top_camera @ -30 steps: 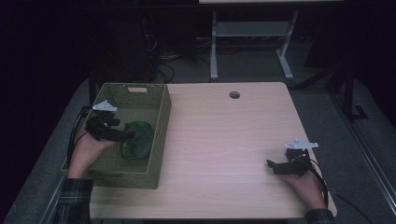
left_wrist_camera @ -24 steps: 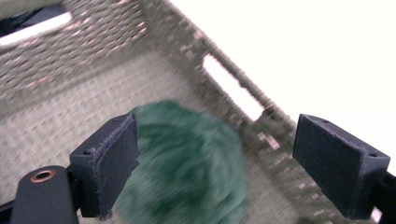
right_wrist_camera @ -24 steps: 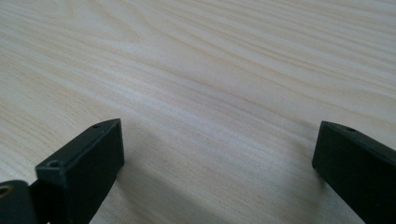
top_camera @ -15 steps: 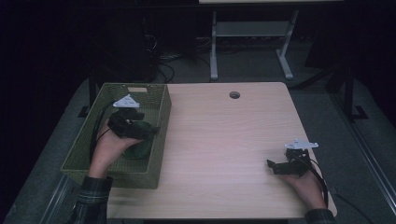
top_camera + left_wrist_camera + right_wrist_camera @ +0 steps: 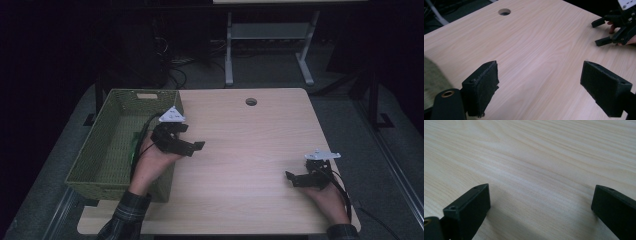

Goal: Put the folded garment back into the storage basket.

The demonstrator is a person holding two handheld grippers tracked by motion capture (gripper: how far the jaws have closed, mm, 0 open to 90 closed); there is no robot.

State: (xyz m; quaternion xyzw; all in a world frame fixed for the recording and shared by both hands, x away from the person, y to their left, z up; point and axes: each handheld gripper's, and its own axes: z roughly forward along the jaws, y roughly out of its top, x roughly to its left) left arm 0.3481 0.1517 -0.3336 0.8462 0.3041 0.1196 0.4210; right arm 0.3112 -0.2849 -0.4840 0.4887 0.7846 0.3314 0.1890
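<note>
Left hand-held gripper (image 5: 192,146) held wide open beside green woven plastic basket (image 5: 107,150), right hand-held gripper (image 5: 294,179) spread wide, rested on light wooden table (image 5: 250,145)

Pale wooden table (image 5: 250,145) with fine lengthwise grain and rounded corners. Round cable hole (image 5: 251,102) toward twelve o'clock, near the far edge. Green woven basket (image 5: 107,150) at nine o'clock, resting on the tabletop and overhanging its edge. Right gripper (image 5: 300,178) low at four o'clock, jaws wide apart.
</note>
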